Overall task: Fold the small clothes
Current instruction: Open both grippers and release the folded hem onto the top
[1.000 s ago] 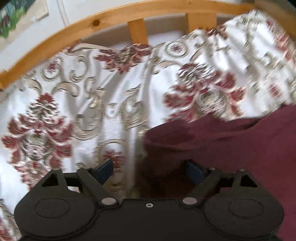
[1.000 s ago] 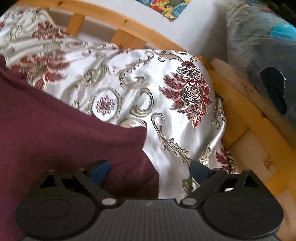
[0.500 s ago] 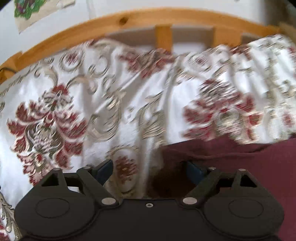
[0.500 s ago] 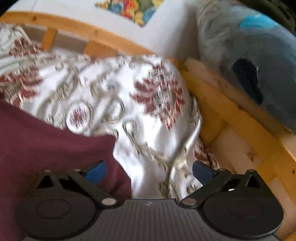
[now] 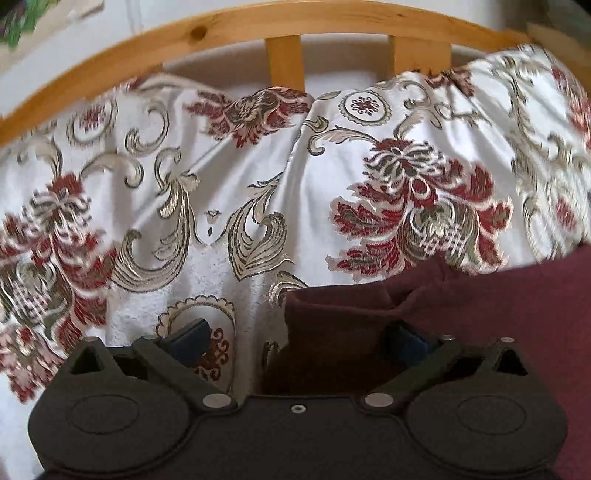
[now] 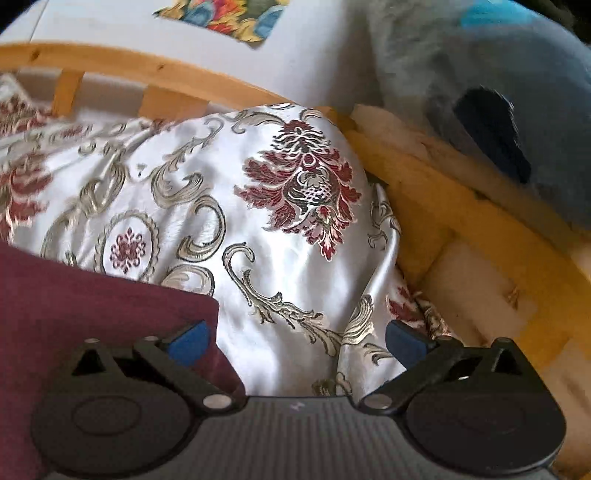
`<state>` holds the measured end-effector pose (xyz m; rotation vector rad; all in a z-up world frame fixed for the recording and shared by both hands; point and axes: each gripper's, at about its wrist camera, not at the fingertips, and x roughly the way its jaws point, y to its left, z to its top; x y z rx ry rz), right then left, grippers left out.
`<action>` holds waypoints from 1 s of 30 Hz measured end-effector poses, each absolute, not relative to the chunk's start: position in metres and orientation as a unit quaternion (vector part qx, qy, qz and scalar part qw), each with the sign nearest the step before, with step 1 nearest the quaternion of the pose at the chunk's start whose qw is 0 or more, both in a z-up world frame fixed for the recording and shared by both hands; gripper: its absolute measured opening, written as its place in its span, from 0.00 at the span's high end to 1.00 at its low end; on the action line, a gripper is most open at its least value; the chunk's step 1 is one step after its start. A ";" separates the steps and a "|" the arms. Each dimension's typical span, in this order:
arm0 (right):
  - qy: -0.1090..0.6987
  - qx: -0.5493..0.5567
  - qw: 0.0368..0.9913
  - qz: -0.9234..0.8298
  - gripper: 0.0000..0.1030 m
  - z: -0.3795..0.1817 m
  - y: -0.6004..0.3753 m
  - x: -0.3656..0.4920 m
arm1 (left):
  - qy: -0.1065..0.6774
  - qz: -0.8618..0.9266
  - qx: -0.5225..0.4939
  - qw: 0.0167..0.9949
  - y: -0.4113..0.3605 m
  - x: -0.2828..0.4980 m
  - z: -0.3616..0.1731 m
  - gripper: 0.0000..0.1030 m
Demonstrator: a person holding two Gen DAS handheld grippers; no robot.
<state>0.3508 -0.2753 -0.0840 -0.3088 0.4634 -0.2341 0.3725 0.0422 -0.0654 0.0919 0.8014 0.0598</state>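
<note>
A dark maroon garment (image 5: 480, 317) lies on a white bedspread with red and gold flowers (image 5: 240, 192). In the left wrist view it fills the lower right, its folded corner just ahead of my left gripper (image 5: 295, 341), which is open with the corner between the blue fingertips (image 5: 190, 338). In the right wrist view the garment (image 6: 92, 314) fills the lower left, its corner by the left blue pad (image 6: 188, 341) of my right gripper (image 6: 297, 339), which is open over the bedspread (image 6: 288, 240).
A curved wooden bed rail (image 5: 229, 33) with slats runs behind the bedspread. In the right wrist view the rail (image 6: 461, 206) bends along the right side. A large grey-blue plush toy (image 6: 480, 92) lies beyond it. A white wall is behind.
Both grippers have drawn back toward me, staying open. The maroon garment's edge now sits lower in both views, and more bedspread shows ahead.
</note>
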 end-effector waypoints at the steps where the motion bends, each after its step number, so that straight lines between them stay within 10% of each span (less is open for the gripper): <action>1: 0.227 -0.146 0.956 -0.112 0.00 -0.082 -0.276 0.350 | 0.392 0.025 0.028 0.919 0.046 0.372 -0.064 0.01; 17: 0.133 0.168 0.975 0.055 0.00 -0.009 -0.258 0.207 | 0.283 0.043 -0.101 0.953 0.079 0.273 0.010 0.01; 30: 0.230 -0.011 0.973 0.011 0.00 -0.028 -0.203 0.154 | 0.312 -0.051 -0.104 0.943 0.079 0.204 0.055 0.01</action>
